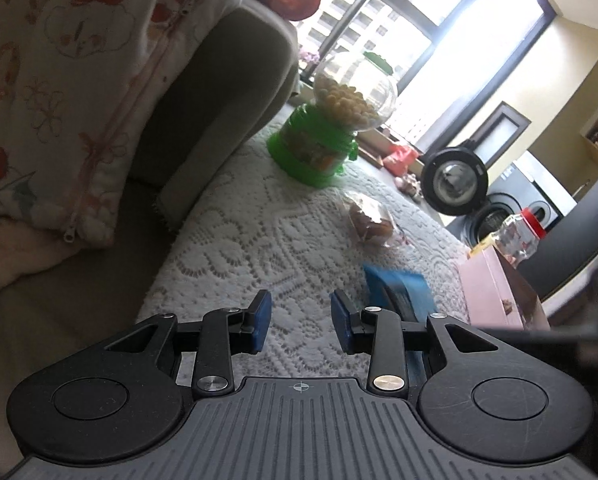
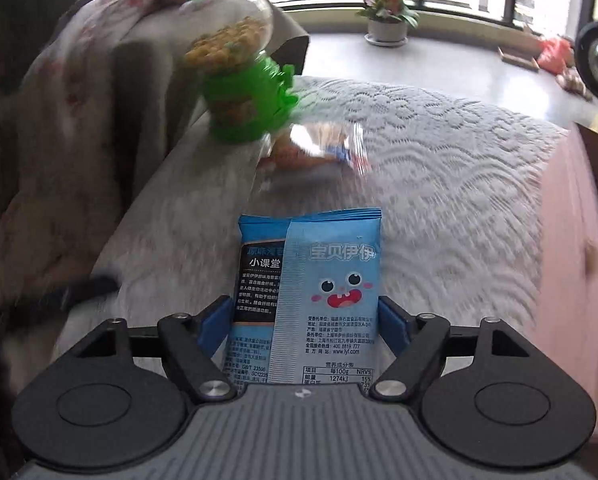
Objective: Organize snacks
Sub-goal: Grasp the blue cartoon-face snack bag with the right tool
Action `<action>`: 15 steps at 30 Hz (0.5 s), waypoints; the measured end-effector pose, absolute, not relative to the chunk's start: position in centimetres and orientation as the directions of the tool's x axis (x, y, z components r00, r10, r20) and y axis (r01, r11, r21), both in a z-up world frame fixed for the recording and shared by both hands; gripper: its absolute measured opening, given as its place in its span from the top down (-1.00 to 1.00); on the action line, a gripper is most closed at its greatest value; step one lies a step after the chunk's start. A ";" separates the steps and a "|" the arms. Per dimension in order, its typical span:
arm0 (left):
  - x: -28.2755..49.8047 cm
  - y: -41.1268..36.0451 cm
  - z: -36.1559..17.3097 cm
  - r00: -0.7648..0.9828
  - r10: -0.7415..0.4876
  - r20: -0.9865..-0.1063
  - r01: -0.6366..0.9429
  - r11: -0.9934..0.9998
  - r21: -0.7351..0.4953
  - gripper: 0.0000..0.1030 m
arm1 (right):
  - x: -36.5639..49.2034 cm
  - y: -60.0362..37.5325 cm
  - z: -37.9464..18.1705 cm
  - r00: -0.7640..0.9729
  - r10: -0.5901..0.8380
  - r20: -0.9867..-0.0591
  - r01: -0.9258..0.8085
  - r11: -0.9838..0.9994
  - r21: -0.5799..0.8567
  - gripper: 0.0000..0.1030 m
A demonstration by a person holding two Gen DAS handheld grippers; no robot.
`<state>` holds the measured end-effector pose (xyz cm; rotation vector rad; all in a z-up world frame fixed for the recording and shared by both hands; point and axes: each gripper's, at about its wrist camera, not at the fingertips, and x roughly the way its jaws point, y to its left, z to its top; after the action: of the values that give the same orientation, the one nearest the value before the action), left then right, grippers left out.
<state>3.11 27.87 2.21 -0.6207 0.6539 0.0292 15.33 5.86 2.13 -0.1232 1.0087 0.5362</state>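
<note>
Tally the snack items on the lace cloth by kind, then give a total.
Gumball-style dispenser, green base: 1
Clear-wrapped pastry: 1
Blue snack packet, between the right gripper fingers: 1
Total: 3

The right gripper (image 2: 306, 320) straddles a blue snack packet (image 2: 319, 280) lying on the lace tablecloth (image 2: 459, 168), its pads beside the packet's edges.

On the desk (image 2: 459, 208), the snack packet (image 2: 319, 272) lies nearest, between the right tongs' (image 2: 305, 320) jaws. Behind it lies a wrapped pastry (image 2: 319, 148); further back and left stands the candy dispenser (image 2: 235, 76), beside the sofa arm (image 1: 235, 92). A box (image 1: 499, 288) sits right of the packet.
</note>
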 end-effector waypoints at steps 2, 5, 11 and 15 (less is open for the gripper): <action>3.8 27.4 2.5 0.797 -0.170 -0.580 -0.205 0.828 -0.523 0.27 | 13.0 4.7 2.7 0.440 0.365 -0.820 -0.521 0.848 0.098 -0.49; 6.6 25.9 3.5 0.801 -0.181 -0.571 -0.158 0.856 -0.492 0.27 | 10.7 3.1 2.9 0.469 0.360 -0.807 -0.540 0.840 0.061 -0.50; 16.1 21.7 6.1 0.834 -0.185 -0.519 -0.006 0.939 -0.344 0.26 | 7.2 0.9 1.7 0.507 0.395 -0.766 -0.556 0.829 0.060 -0.50; 22.5 19.4 5.0 0.794 -0.099 -0.600 -0.023 0.981 -0.191 0.27 | 5.4 -0.8 1.3 0.547 0.418 -0.725 -0.542 0.837 0.075 -0.51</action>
<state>22.48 19.38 4.96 -0.1926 0.6539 -0.0411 5.36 -0.82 1.33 -0.1651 0.8128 0.5720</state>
